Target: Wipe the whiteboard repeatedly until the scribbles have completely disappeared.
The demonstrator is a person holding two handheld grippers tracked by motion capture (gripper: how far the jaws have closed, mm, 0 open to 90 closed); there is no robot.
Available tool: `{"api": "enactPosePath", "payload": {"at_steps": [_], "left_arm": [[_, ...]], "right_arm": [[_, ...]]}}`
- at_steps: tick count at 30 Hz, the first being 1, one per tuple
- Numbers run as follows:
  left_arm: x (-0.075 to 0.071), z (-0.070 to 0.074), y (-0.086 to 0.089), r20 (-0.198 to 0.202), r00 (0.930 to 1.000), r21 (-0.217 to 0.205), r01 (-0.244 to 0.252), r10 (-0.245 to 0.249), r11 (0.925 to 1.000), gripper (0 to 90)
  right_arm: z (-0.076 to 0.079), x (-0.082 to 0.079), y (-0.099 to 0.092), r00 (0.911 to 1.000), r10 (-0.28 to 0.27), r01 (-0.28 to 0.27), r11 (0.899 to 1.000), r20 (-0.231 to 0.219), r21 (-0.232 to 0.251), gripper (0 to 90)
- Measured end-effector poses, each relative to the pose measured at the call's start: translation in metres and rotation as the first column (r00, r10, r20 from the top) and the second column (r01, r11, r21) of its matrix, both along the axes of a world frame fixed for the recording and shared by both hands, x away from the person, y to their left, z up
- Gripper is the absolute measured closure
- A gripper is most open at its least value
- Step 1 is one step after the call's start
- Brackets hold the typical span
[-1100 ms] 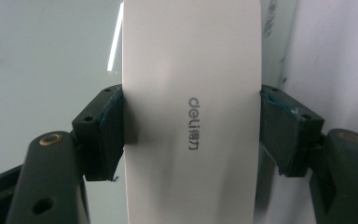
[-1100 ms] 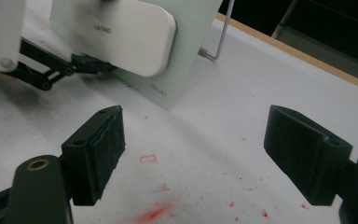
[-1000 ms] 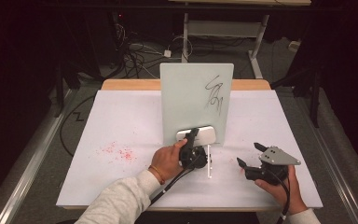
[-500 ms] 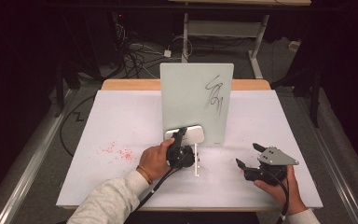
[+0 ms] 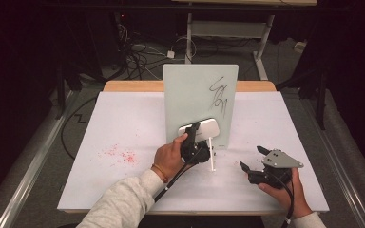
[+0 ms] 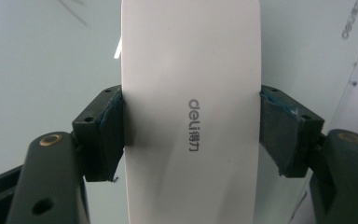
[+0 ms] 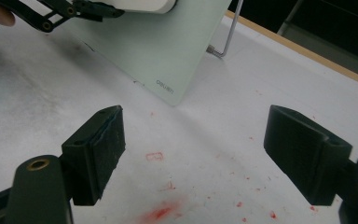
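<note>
A pale green glass board (image 5: 197, 90) stands upright mid-table, with a black scribble (image 5: 218, 97) at its upper right. My left gripper (image 5: 197, 132) is shut on a white eraser (image 5: 202, 128), pressed to the board's lower front face. In the left gripper view the eraser (image 6: 191, 93), printed "deli", sits clamped between the pads of the left gripper (image 6: 191, 135). My right gripper (image 5: 252, 159) rests low at the front right, open and holding nothing (image 7: 193, 149). From it I see the board's lower corner (image 7: 168, 51) and the eraser (image 7: 144, 5).
Red smudges mark the white table cover at the left (image 5: 121, 154) and under the right gripper (image 7: 161, 212). A metal stand rod (image 7: 226, 35) props the board from behind. The wooden back edge (image 5: 133, 86) borders a floor with cables.
The left gripper slid the eraser left and down along the board, then back right and slightly up. The right gripper has stayed where it was, open.
</note>
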State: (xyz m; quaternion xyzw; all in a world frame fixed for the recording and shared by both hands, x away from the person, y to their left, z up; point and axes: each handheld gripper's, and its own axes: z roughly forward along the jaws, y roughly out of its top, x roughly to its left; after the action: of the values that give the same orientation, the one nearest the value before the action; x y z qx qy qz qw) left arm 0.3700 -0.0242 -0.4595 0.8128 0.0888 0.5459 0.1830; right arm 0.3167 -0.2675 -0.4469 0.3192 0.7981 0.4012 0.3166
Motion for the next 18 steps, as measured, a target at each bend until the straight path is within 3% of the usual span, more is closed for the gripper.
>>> {"api": "enactPosePath", "payload": {"at_steps": [8, 18], "left_arm": [[0.003, 0.004, -0.023, 0.007, 0.9998, -0.048, 0.017, -0.016, 0.9987, 29.2], [0.006, 0.014, -0.035, 0.003, 0.9997, -0.04, 0.023, -0.023, 0.999, 29.2]], "right_arm": [[0.0, 0.0, 0.001, 1.0, 0.001, -0.001, 1.0, -0.005, -0.001, 21.1], [-0.001, 0.0, 0.0, 1.0, 0.003, -0.003, 1.0, -0.006, -0.002, 21.1]]}}
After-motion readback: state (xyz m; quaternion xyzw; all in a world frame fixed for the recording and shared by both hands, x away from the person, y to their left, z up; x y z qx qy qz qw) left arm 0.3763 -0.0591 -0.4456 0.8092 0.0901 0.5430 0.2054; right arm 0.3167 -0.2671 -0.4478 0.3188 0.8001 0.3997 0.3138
